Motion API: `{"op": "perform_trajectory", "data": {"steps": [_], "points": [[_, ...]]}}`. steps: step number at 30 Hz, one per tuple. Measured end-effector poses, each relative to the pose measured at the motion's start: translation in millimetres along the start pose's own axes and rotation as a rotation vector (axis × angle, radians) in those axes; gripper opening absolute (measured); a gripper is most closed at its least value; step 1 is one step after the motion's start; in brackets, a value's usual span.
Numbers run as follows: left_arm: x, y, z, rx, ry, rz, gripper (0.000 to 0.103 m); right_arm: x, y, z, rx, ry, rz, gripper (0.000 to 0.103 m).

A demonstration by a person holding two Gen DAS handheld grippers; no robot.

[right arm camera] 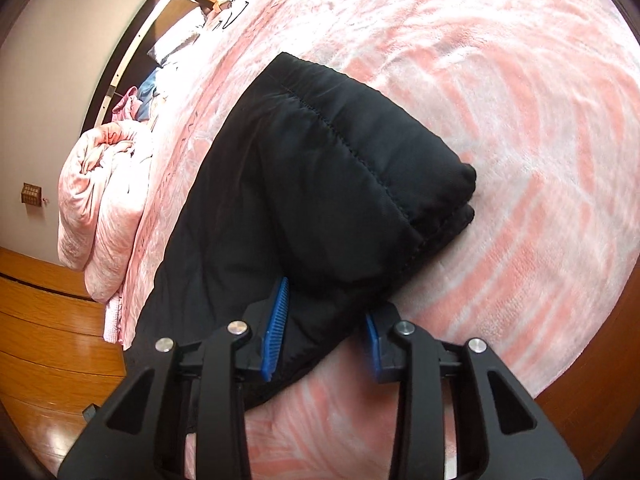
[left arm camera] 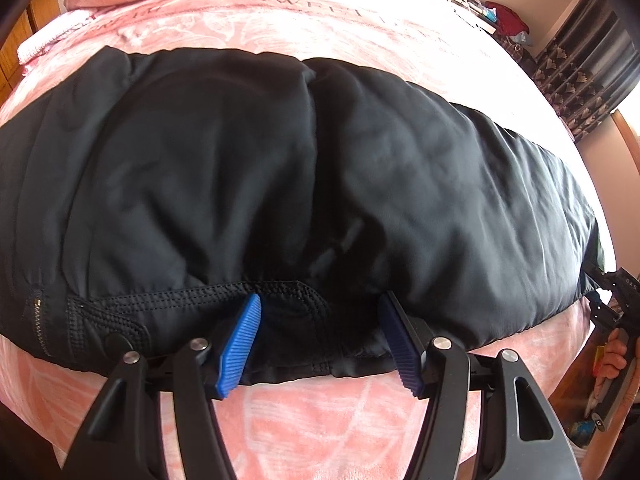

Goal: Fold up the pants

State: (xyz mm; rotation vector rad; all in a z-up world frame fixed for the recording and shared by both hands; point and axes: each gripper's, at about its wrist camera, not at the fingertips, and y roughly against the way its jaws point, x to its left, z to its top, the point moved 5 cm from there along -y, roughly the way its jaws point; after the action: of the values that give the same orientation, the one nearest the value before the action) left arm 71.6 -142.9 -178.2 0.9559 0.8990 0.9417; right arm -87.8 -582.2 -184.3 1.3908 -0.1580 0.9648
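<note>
surface: pink blanket (left arm camera: 320, 420) (wood floor (right arm camera: 48, 320)) | pants (left arm camera: 280, 160) flat | hand-held grippers (left arm camera: 320, 340) spread

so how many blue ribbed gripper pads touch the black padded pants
4: the left gripper has two at the black padded pants waistband; the right gripper has two straddling the leg edge.

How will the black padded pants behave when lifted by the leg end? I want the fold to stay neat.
The pants look puffy and quilted, so probably floppy and springy, resisting a flat crease. The shiny fabric may slide on the pink blanket. Likely light for their bulk.
</note>
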Motion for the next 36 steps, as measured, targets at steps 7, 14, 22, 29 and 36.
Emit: {"op": "perform_trajectory", "data": {"steps": [7, 14, 22, 29, 36], "points": [[-3, -4, 1, -0.005, -0.017, 0.009, 0.069, 28, 14, -3, -0.048, 0.125, -0.085, 0.007], [-6, 7, 4, 0.02, 0.002, -0.028, 0.068, 67, 27, -2, -0.117, 0.212, -0.129, 0.006], [59, 61, 13, -0.113, 0.092, 0.044, 0.068, 202, 57, -38, -0.235, 0.575, -0.073, 0.006], [113, 66, 4, -0.099, 0.214, 0.033, 0.068, 309, 18, -127, -0.168, 0.95, -0.057, 0.008], [149, 85, -3, -0.137, 0.271, 0.042, 0.069, 345, -58, -214, 0.025, 1.145, -0.07, 0.008]]}}
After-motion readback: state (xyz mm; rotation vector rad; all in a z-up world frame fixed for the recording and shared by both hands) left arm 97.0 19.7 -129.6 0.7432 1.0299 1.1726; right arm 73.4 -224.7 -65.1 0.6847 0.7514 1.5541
